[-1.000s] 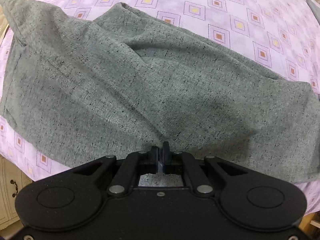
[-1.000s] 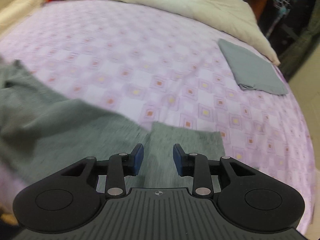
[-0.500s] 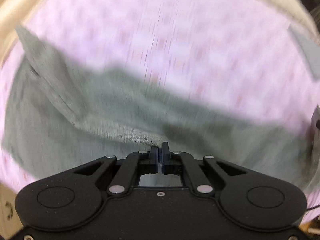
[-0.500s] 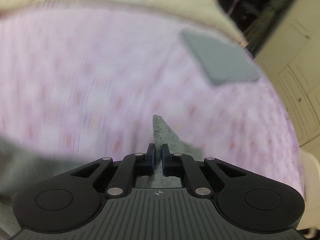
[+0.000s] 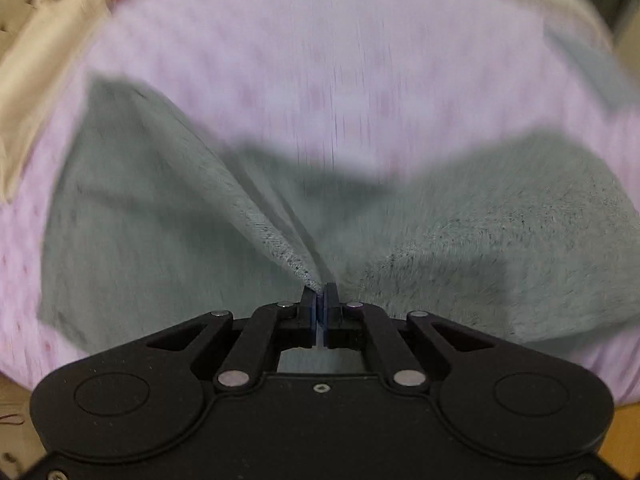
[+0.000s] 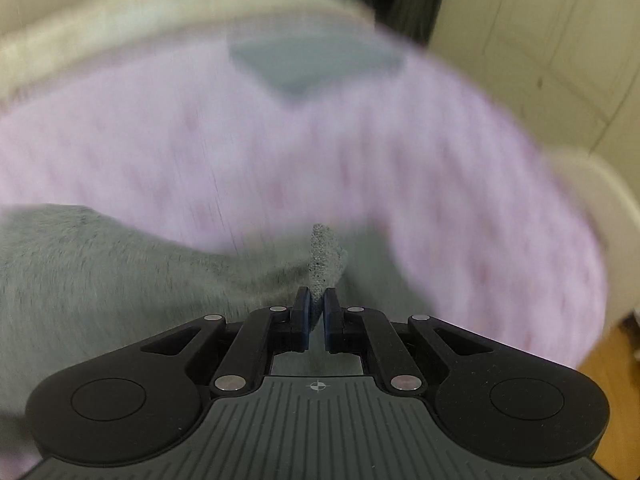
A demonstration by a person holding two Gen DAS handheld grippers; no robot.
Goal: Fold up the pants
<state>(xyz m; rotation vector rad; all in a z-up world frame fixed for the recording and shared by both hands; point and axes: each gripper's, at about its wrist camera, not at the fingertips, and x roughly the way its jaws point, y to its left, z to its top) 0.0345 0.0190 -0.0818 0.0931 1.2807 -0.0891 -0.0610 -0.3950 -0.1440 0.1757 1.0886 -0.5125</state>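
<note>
Grey speckled pants (image 5: 168,220) hang between my two grippers above a bed with a lilac patterned sheet (image 5: 340,68). My left gripper (image 5: 319,300) is shut on a pinched ridge of the pants, with cloth fanning out to both sides. In the right wrist view the pants (image 6: 100,264) spread to the left, and my right gripper (image 6: 316,304) is shut on a corner of them that sticks up between the pads. Both views are motion-blurred.
A folded grey garment (image 6: 312,64) lies on the far side of the sheet; it also shows in the left wrist view (image 5: 588,68). A cream duvet (image 6: 140,20) is bunched at the head of the bed. Cream cupboards (image 6: 560,40) stand to the right.
My right gripper closed on the pants corner. Both grippers lifted and swung the pants, so the cloth rose off the sheet and more of the bed came into view.
</note>
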